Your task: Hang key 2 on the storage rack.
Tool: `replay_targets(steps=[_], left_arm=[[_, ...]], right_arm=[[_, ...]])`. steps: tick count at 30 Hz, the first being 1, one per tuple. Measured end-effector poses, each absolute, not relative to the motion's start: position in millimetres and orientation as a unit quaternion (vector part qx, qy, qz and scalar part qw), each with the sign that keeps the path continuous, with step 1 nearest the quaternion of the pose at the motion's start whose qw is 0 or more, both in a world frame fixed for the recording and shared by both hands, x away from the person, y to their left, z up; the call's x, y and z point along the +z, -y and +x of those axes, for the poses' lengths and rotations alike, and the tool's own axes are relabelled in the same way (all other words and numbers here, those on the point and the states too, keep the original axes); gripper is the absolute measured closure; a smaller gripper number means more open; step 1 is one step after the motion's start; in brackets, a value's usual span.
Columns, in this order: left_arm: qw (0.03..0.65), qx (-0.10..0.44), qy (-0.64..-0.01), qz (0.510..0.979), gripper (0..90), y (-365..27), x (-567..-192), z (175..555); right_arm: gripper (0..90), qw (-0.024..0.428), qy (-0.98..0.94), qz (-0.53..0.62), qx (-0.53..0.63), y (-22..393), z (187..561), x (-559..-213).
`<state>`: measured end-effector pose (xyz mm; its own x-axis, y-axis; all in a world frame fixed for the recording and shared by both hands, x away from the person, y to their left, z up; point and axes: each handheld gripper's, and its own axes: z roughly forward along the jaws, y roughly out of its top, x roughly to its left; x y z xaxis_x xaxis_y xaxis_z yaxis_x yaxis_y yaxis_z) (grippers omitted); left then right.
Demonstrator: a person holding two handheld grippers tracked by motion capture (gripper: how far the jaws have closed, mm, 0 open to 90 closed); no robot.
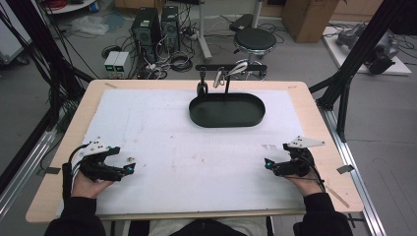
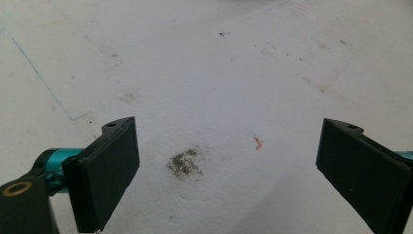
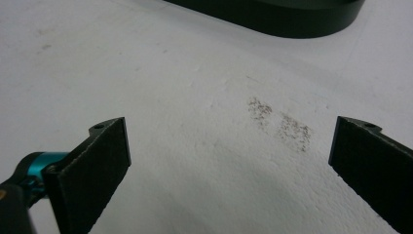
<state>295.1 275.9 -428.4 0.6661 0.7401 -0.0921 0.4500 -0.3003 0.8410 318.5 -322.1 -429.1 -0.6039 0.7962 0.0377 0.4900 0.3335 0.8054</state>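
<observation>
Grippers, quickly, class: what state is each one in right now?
Left gripper: open, holding nothing, over the white sheet.
Right gripper: open, holding nothing, pointed toward the black tray.

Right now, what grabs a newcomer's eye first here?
The black oval tray at the far middle of the white mat, with a rack of hanging utensils just behind it. Nearer the person, the left gripper and right gripper rest open at the mat's two sides, holding nothing.
</observation>
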Motion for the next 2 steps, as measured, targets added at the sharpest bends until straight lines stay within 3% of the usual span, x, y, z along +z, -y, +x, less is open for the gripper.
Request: replay_targets(steps=[2], left_arm=[[0.457,0.158,-0.377,0.790,9.0,-275.3,-428.7,295.1]], right_arm=[[0.8,0.184,-0.794,0.406,0.413,322.9,317.6,-429.5]])
